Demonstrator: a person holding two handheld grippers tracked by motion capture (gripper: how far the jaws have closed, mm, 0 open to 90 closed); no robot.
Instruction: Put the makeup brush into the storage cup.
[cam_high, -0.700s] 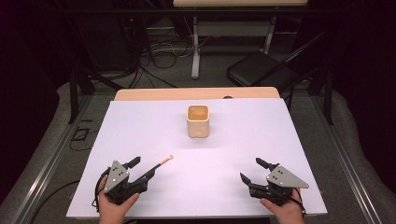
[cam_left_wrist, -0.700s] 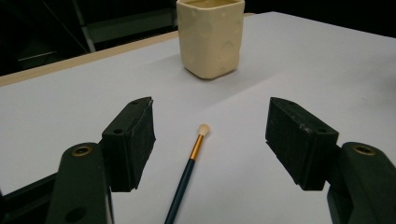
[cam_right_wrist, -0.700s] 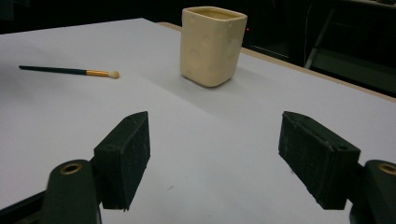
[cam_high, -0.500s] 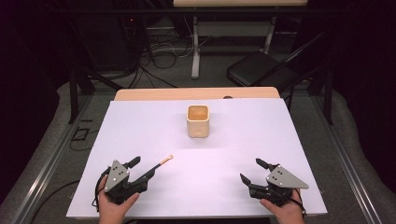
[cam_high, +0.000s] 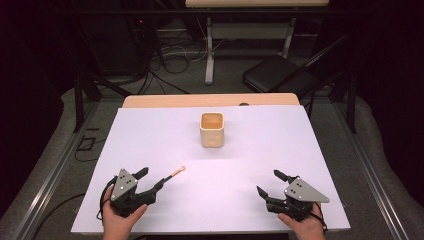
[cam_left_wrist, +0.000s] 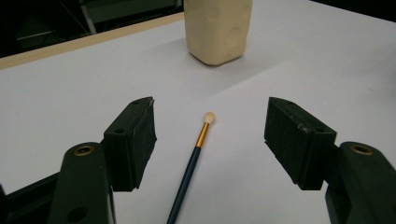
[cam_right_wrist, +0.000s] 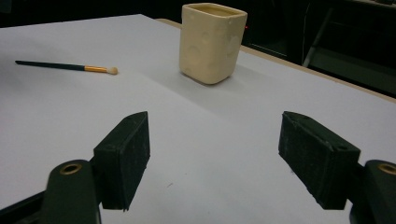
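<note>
Left tongs (cam_high: 149, 180) wide, jaws either side of the paintbrush (cam_left_wrist: 192, 161), not touching it; paintbrush flat on the table (cam_high: 150, 135) near its front left corner, pale tip pointing toward the cream cup (cam_high: 212, 129); cup upright mid-table, well apart from both tongs; right tongs (cam_high: 271, 184) wide, nothing between the jaws, near the front right edge; broad bare sheet between the two.

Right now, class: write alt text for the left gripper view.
A thin dark-handled paintbrush with gold ferrule lies on the white table between the open left gripper jaws, untouched. A cream ceramic cup stands beyond.
</note>
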